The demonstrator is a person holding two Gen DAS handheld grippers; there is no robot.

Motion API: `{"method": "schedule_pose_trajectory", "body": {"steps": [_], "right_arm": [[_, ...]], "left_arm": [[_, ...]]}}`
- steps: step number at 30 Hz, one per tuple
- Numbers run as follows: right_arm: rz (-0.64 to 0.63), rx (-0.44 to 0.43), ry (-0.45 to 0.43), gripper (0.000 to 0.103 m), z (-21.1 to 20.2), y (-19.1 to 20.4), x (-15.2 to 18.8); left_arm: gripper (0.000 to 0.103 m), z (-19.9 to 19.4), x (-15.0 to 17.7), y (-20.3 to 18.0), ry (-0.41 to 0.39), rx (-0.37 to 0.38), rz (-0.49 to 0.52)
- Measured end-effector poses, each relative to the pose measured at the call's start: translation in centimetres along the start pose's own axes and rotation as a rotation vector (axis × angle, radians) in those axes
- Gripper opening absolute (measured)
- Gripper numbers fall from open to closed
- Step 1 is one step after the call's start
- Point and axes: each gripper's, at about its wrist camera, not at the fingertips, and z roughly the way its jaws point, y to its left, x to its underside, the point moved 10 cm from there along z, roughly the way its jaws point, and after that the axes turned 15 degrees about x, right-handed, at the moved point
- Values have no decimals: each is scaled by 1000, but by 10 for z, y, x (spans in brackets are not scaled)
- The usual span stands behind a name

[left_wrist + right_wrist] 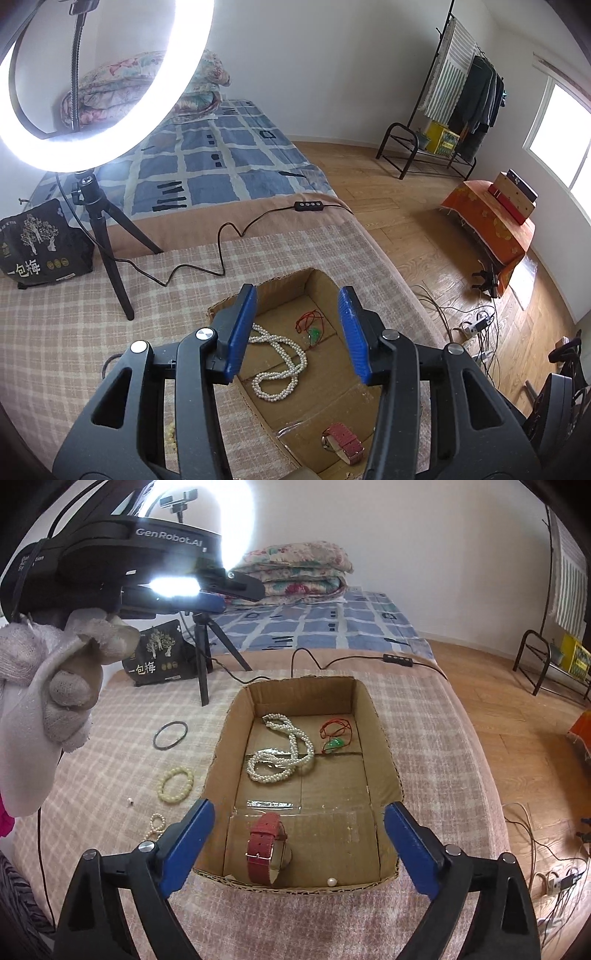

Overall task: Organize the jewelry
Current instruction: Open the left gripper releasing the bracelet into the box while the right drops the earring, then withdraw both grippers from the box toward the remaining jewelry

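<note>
An open cardboard box [388, 746] [325, 284] sits on the plaid cloth. It holds a white pearl necklace [284, 753] [280, 362], a red cord with a green pendant [334, 738] [312, 326], a red-strapped watch [266, 849] [343, 441] and a loose pearl [332, 881]. Left of the box lie a black ring bangle [170, 734], a cream bead bracelet [176, 784] and a small pearl bracelet [155, 825]. My left gripper [299, 332] is open and empty above the box. My right gripper [299, 842] is open and empty at the box's near end.
A ring light on a black tripod [107, 236] stands behind the box, its cable [221, 251] trailing across the cloth. A black snack bag [40, 243] sits at back left. The table's right edge drops to a wooden floor [424, 236] with cables.
</note>
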Motion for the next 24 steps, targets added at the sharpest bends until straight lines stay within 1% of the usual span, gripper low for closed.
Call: {"method": "schedule_pose_trajectory", "body": {"steps": [8, 13, 17, 24], "right_arm": [[2, 5, -17, 95, -11, 5, -3], [7, -8, -36, 95, -23, 11, -6], [-3, -22, -53, 95, -35, 23, -8], [-30, -100, -80, 95, -59, 57, -3]], "left_arm": [[47, -20, 3, 5, -9, -15, 9], [47, -42, 7, 10, -8, -8, 21], [47, -65, 12, 22, -14, -14, 17], [47, -102, 31, 53, -14, -42, 15]]}}
